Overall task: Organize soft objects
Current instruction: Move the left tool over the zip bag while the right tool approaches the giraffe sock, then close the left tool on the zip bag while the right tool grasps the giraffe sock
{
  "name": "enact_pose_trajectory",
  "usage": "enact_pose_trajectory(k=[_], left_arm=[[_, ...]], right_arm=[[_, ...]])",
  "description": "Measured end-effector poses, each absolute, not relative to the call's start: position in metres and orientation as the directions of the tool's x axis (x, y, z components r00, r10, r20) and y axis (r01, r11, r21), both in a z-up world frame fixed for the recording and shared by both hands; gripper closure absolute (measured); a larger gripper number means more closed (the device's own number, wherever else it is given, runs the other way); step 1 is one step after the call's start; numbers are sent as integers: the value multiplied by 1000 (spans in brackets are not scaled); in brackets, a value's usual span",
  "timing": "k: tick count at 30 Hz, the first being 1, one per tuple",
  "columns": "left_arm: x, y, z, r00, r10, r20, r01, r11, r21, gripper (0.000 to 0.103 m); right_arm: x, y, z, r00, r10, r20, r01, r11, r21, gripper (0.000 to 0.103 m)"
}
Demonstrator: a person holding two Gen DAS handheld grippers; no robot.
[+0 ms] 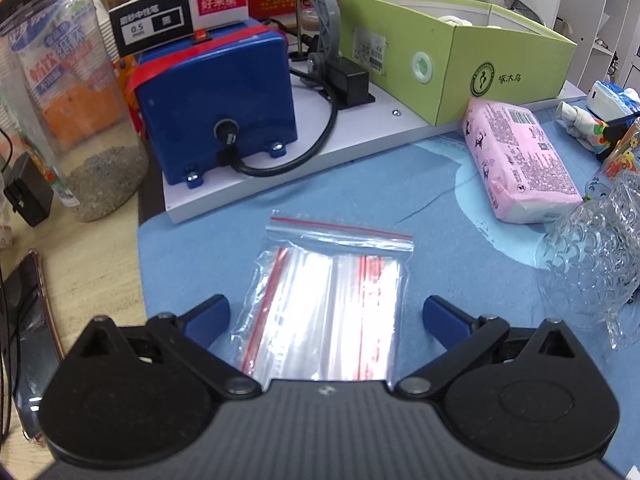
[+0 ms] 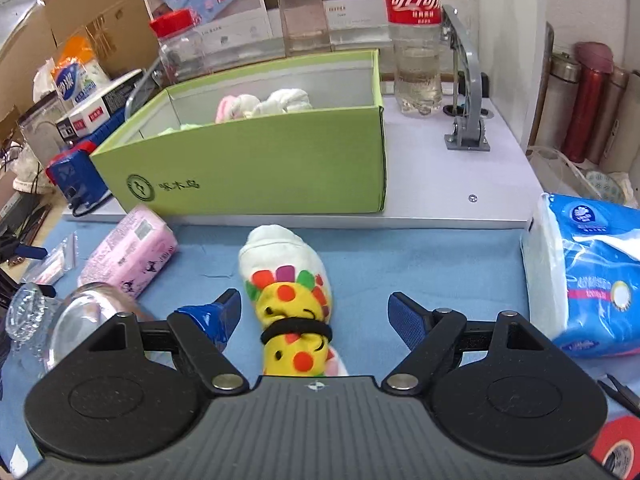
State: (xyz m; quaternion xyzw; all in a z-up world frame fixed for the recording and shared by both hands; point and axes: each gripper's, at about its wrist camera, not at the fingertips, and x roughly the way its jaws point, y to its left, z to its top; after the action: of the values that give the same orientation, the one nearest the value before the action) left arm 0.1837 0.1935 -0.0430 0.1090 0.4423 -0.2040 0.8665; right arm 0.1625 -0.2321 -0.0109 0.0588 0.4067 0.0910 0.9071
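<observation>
A rolled white and yellow sock bundle [image 2: 290, 296] tied with a black band lies on the blue mat, between the open fingers of my right gripper [image 2: 316, 312]. It also shows far right in the left wrist view [image 1: 584, 126]. The green box [image 2: 256, 168] behind it holds several pale rolled socks [image 2: 264, 106]; the box shows too in the left wrist view [image 1: 492, 68]. My left gripper [image 1: 326, 316] is open above a clear zip bag [image 1: 332, 300] with red strips. A pink tissue pack [image 1: 520, 160] lies right of it, also seen in the right wrist view [image 2: 130, 250].
A blue machine [image 1: 216, 108] with a black cable sits on a white base [image 1: 280, 184]. A clear jar [image 1: 68, 120] stands at left. A glass dish [image 1: 596, 256] is at right. A blue tissue pack [image 2: 588, 276] and a cola bottle [image 2: 416, 40] stand right.
</observation>
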Motion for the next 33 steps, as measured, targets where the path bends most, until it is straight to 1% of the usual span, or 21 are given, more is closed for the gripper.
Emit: enact_pose_trajectory(k=[3, 4, 5, 7, 10, 11, 12, 14, 15, 16, 20, 23, 25, 26, 27, 28, 29, 30, 31, 32, 33], left_arm=[[185, 194, -43, 523, -259, -812, 454, 891, 9, 1], [185, 194, -43, 523, -259, -812, 455, 891, 9, 1], [185, 194, -43, 523, -260, -812, 455, 890, 8, 1], [186, 194, -44, 524, -260, -811, 454, 891, 8, 1], [187, 193, -44, 530, -257, -808, 447, 895, 9, 1], [187, 192, -44, 532, -256, -807, 445, 895, 10, 1], [186, 192, -44, 534, -256, -806, 445, 895, 10, 1], [187, 192, -44, 534, -256, -806, 444, 896, 10, 1], [187, 192, -44, 534, -255, -806, 443, 896, 10, 1], [186, 192, -44, 535, -253, -806, 443, 896, 13, 1], [185, 193, -44, 545, -254, -799, 434, 901, 10, 1], [182, 192, -43, 552, -231, -801, 412, 911, 21, 1], [180, 190, -41, 556, -218, -802, 397, 917, 26, 4], [179, 190, -39, 559, -211, -802, 385, 922, 26, 11], [177, 191, -37, 560, -213, -800, 384, 923, 23, 24], [175, 191, -34, 557, -213, -803, 378, 926, 16, 32], [173, 191, -31, 548, -215, -809, 371, 929, 5, 48], [171, 190, -30, 543, -198, -816, 355, 935, 10, 53], [169, 188, -29, 541, -178, -822, 335, 942, 17, 56], [168, 188, -28, 535, -165, -828, 310, 951, 10, 62], [167, 189, -27, 526, -161, -835, 286, 958, -5, 70]], right_arm=[[171, -235, -25, 549, 271, -791, -163, 962, 217, 36], [168, -233, -26, 550, 277, -787, -197, 960, 200, 35], [168, -231, -25, 538, 262, -801, -225, 961, 163, 36], [167, -233, -24, 556, 188, -810, -187, 977, 99, 35], [167, -245, -25, 605, 123, -787, -63, 992, 107, 35], [167, -243, -28, 611, 105, -784, -51, 994, 94, 35], [166, -236, -32, 616, 97, -781, -80, 995, 61, 33], [161, -223, -35, 654, 91, -751, -162, 987, -22, 34], [160, -223, -37, 659, 112, -743, -172, 985, -4, 33], [159, -226, -38, 664, 129, -736, -164, 986, 24, 31], [152, -229, -41, 692, 123, -711, -160, 987, 14, 30], [152, -225, -42, 702, 104, -704, -137, 991, 10, 29], [153, -223, -42, 704, 98, -703, -129, 992, 10, 29], [156, -221, -43, 704, 96, -703, -127, 992, 8, 29], [156, -221, -43, 705, 95, -702, -125, 992, 9, 30], [156, -220, -42, 707, 96, -701, -123, 992, 12, 33], [155, -220, -42, 711, 101, -695, -129, 992, 13, 41], [152, -220, -41, 721, 109, -685, -134, 991, 16, 52], [149, -220, -39, 727, 125, -675, -143, 989, 29, 81], [148, -223, -39, 728, 136, -672, -136, 989, 53, 86], [146, -225, -38, 729, 148, -668, -133, 988, 74, 87]])
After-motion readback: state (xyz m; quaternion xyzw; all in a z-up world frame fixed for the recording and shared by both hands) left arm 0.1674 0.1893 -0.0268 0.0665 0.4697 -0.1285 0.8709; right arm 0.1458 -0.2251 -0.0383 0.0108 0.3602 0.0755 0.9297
